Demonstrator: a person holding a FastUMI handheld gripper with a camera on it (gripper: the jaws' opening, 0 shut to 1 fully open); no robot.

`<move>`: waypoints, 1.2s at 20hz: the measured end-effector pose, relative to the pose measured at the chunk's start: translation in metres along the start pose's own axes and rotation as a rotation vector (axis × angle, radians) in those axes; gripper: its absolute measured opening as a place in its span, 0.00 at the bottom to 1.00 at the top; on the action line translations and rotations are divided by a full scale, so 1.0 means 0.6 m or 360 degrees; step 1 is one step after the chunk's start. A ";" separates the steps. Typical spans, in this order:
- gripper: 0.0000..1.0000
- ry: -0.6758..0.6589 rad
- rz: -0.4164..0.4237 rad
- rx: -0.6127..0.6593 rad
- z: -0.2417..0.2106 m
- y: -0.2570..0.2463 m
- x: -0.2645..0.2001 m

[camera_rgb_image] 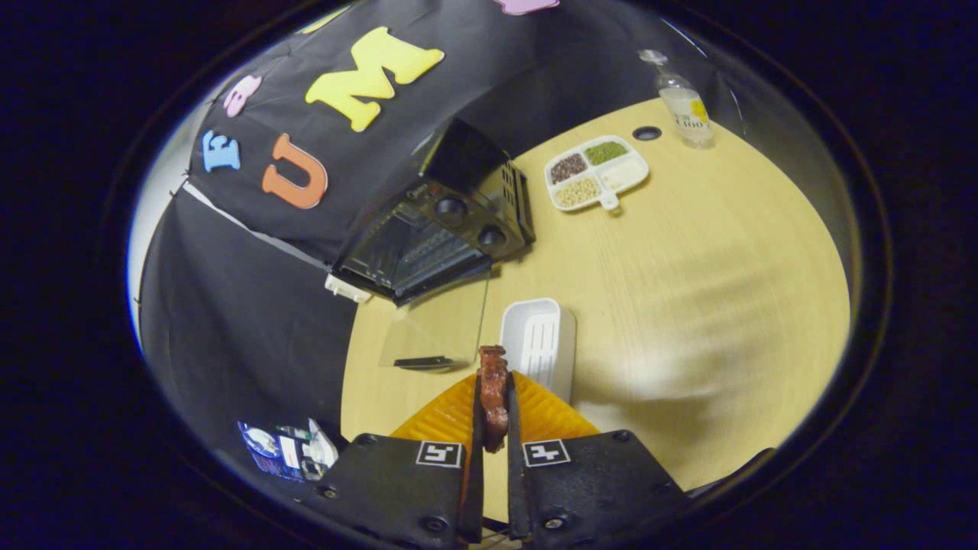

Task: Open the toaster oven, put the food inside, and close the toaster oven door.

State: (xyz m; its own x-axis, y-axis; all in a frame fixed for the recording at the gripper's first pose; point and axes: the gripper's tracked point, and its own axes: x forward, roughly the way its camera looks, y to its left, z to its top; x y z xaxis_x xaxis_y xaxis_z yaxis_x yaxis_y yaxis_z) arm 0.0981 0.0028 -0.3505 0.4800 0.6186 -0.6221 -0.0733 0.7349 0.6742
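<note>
Two fingers: claw [493, 428] pinched the food [493, 396], lifted clear of the bench [688, 305].
Door: toaster oven [435, 229] lay open, ready for loading.

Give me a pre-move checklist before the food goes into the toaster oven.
1. Food held: ok. The gripper is shut on the brown food piece.
2. Oven door open: ok. The toaster oven has its glass door folded down onto the table.
3. Path ahead: ok. The white tray sits beside the door, not in front of the opening.
4. Room inside the oven: cannot tell, the interior is dark.
5. Grip firmness: cannot tell.
</note>
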 end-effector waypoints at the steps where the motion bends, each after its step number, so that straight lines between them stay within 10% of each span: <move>1: 0.16 -0.0043 0.0012 0.0016 0.009 0.024 0.003; 12: 0.16 -0.0418 0.0206 0.0236 0.091 0.211 0.211; 24: 0.16 -0.0817 0.0108 0.0703 0.177 0.201 0.431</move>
State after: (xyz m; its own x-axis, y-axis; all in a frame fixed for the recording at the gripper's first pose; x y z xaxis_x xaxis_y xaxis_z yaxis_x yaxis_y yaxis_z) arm 0.3061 0.2217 -0.3878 0.8489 0.3690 -0.3784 0.1935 0.4493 0.8722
